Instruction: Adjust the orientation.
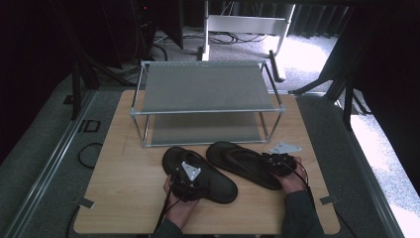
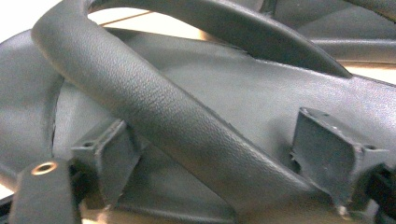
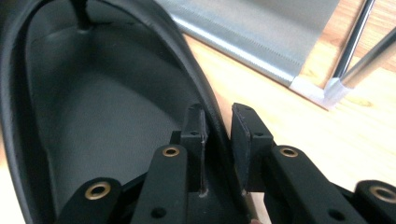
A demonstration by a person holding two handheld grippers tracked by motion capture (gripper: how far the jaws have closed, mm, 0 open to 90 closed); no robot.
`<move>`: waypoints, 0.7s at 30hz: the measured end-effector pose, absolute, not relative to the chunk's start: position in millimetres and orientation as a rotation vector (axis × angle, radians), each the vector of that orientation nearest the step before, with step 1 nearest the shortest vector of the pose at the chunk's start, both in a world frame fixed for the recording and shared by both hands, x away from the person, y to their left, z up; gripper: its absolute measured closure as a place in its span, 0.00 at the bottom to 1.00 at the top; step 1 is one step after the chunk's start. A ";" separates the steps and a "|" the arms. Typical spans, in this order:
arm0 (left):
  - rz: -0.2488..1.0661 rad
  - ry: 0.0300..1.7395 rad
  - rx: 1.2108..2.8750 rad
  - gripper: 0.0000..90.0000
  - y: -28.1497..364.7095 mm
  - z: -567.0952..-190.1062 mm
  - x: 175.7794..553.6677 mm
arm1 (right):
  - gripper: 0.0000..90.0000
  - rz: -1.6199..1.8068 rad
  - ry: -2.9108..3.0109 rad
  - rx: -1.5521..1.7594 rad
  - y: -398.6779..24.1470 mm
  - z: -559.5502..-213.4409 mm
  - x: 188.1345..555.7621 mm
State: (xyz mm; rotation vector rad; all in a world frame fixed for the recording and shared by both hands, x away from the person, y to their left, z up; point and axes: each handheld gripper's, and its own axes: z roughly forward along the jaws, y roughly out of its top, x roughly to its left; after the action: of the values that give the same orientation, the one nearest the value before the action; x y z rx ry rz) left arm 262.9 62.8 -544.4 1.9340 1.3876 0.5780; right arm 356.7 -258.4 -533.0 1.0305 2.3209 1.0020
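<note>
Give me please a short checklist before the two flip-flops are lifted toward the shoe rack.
1. Right gripper clamped on the edge of the right flip-flop: ok.
2. Left gripper closed on the strap of the left flip-flop: not ok, jaws stand apart on either side of it.
3. Shoe rack top shelf free: ok.
4. Lower shelf free: ok.
5. Cables clear of the flip-flops: cannot tell.

no readable text, label, brand or number anywhere: sandals, rack, table and grippers all unmarked
</note>
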 end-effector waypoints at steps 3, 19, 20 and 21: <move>0.574 1.399 1.923 0.29 72.4 -543.4 256.9 | 0.73 1.042 2.329 1.032 -265.9 -531.6 352.8; 0.584 1.362 1.984 0.55 121.8 -537.9 234.4 | 0.53 1.015 1.982 1.316 -280.8 -516.1 405.6; 0.584 1.361 1.984 0.56 122.9 -537.9 234.4 | 0.52 1.011 1.959 1.337 -280.2 -514.6 412.2; 0.584 1.360 1.990 0.57 124.6 -537.6 234.4 | 0.51 1.014 1.943 1.355 -280.0 -513.9 415.6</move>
State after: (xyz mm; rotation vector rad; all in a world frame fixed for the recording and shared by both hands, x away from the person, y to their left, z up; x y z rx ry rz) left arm 234.4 124.6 -537.6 1.9899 1.3596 0.5841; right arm 415.6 -280.0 -513.9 1.3552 1.9428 1.0137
